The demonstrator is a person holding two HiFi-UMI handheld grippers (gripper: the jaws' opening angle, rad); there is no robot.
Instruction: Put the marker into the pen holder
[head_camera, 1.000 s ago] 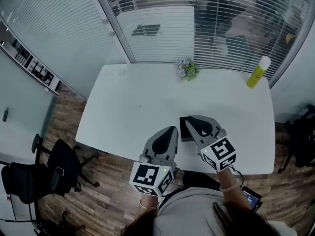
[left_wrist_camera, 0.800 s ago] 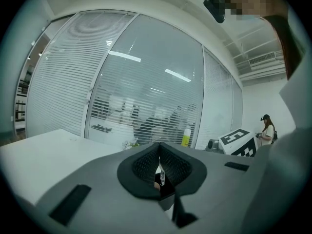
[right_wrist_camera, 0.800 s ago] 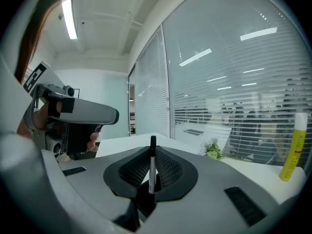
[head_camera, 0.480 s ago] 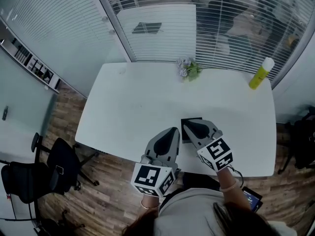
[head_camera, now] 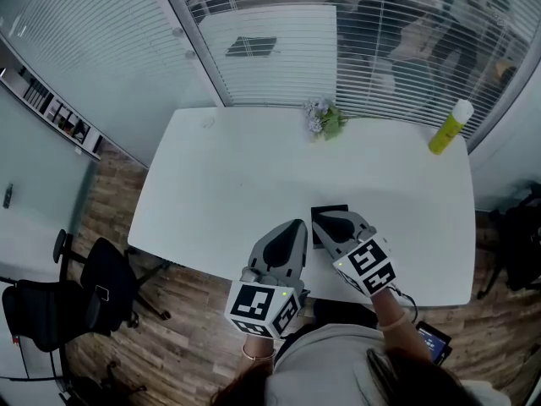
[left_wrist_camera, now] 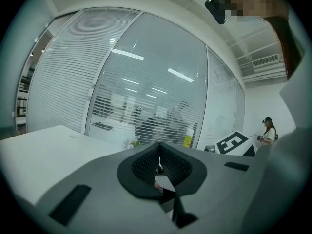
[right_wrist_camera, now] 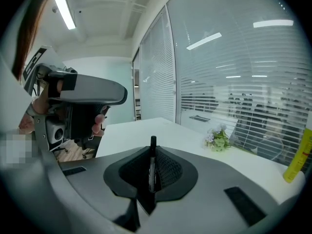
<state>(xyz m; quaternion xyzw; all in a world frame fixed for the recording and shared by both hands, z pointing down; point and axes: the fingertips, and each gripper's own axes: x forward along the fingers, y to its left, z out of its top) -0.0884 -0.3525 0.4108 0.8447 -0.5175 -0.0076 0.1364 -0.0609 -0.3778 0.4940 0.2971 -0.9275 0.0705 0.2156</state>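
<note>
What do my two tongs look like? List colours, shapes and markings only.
Both the left tongs and the right tongs have smooth grey shells that taper to rounded tips, lined inside with black textured pads. Each carries a white cube printed with black square markers and showing a small green light. The person wears a light-coloured top.
</note>
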